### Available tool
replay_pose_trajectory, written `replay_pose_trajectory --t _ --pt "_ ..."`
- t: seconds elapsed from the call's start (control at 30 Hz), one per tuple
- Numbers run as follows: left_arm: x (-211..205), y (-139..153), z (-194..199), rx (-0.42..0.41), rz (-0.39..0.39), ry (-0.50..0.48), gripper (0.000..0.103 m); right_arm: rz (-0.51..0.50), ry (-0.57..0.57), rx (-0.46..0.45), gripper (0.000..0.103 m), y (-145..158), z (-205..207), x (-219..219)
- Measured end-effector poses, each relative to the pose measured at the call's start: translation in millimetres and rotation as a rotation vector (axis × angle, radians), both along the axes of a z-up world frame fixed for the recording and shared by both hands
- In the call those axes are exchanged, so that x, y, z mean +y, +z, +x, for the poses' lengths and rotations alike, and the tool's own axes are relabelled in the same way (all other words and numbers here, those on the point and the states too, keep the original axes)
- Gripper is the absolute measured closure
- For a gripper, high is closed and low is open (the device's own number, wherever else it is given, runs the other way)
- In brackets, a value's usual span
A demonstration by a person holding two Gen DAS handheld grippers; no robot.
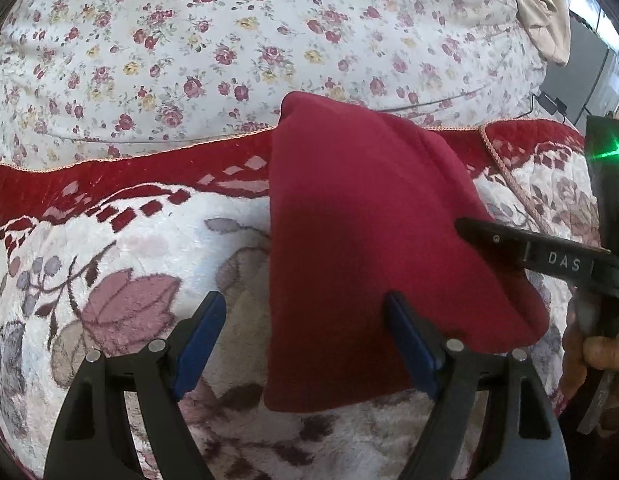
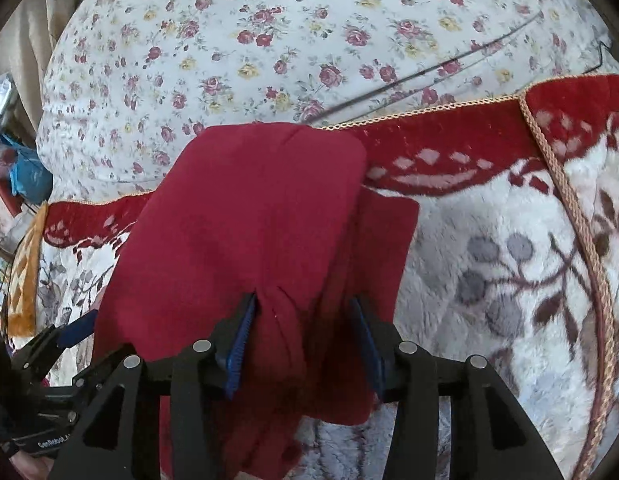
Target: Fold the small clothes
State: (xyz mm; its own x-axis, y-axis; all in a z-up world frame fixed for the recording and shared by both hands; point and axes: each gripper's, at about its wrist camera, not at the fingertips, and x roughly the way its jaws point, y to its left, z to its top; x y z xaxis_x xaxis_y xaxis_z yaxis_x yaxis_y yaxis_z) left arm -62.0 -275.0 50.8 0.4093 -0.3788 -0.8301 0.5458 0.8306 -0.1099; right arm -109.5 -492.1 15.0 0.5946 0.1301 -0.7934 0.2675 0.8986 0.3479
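The right gripper (image 2: 299, 334) pinches the red cloth (image 2: 245, 224); the left gripper (image 1: 305, 340) gapes beside it, its near edge hidden

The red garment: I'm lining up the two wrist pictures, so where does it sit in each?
Left wrist: the red garment fills centre-right, reaching down past the right fingertip of the open left gripper.
Right wrist: it fills centre-left, a bunched fold lying between the right gripper fingers.
Shared landmark: the blanket's gold-braided red border, running behind the garment's far end.
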Motion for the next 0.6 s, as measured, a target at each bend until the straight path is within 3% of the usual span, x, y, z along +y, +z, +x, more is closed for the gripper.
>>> replay_pose_trajectory --t 0.13,0.2,0.27,0.3,0.6 --pt "0.7 4.2 -1.6 -0.002 -0.001 0.003 0.022 -0.016 -0.004 0.005 0.051 8.6 -3.1 2.5" --pt "2.4 8.3 -0.8 -0.001 -0.018 -0.001 0.022 0.001 -0.014 -0.017 0.042 14.1 -7.3 0.8" --pt "5.5 12.7 3.6 0.011 -0.057 -0.002 0.022 0.025 -0.039 -0.043 0.024 16.2 -12.3 -4.2" --pt "6.5 13.7 6.4 0.022 -0.073 0.002 0.022 0.050 -0.058 -0.056 0.022 15.1 -14.4 -9.3" --pt "13.0 -16.6 55.1 0.277 -0.270 0.021 0.009 0.324 -0.109 -0.043 0.008 -26.5 9.5 -45.7"
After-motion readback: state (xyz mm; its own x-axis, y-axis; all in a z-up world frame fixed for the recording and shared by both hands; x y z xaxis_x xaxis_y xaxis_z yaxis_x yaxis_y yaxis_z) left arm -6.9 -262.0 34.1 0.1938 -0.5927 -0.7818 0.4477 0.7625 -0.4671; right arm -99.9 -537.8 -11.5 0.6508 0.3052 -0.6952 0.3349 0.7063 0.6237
